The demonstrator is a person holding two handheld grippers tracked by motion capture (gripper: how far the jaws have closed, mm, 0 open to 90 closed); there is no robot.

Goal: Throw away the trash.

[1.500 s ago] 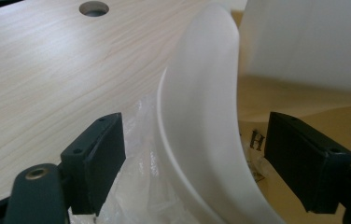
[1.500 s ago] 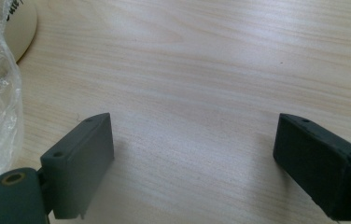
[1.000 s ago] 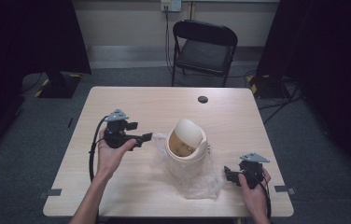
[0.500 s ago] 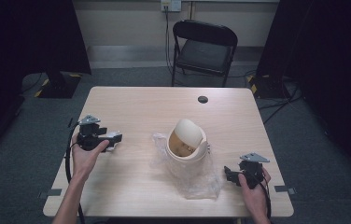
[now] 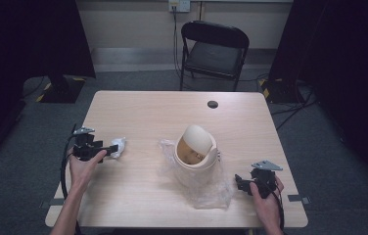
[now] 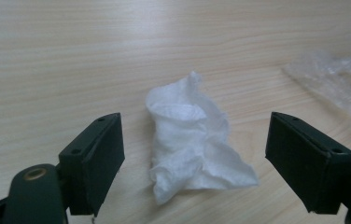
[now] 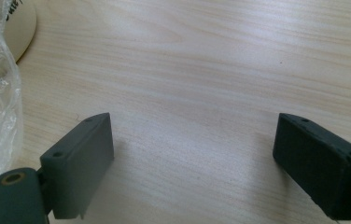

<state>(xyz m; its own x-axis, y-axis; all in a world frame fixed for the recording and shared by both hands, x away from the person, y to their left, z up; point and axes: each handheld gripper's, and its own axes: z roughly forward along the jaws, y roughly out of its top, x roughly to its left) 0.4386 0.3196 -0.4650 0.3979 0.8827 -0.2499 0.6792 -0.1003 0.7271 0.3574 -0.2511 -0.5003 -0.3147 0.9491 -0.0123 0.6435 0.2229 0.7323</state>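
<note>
Between the left gripper's [image 6: 192, 163] spread jaws (untouched) lies the tissue [image 6: 194, 140].

Overhead camera and close jaw cameras share the table [image 5: 172, 112].

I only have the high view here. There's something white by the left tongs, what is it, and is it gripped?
Observer: A crumpled white tissue, lying on the table. The left tongs stand open around it, with a gap between the jaws and the tissue on both sides.
Operator: Anything else close to it?
Observer: A bit of clear plastic bag lies past the tissue, apart from it.
Operator: And the right tongs, holding anything?
Observer: No. The right tongs are open over bare wood, with the bag's edge and the cream bin off to one side.
</note>
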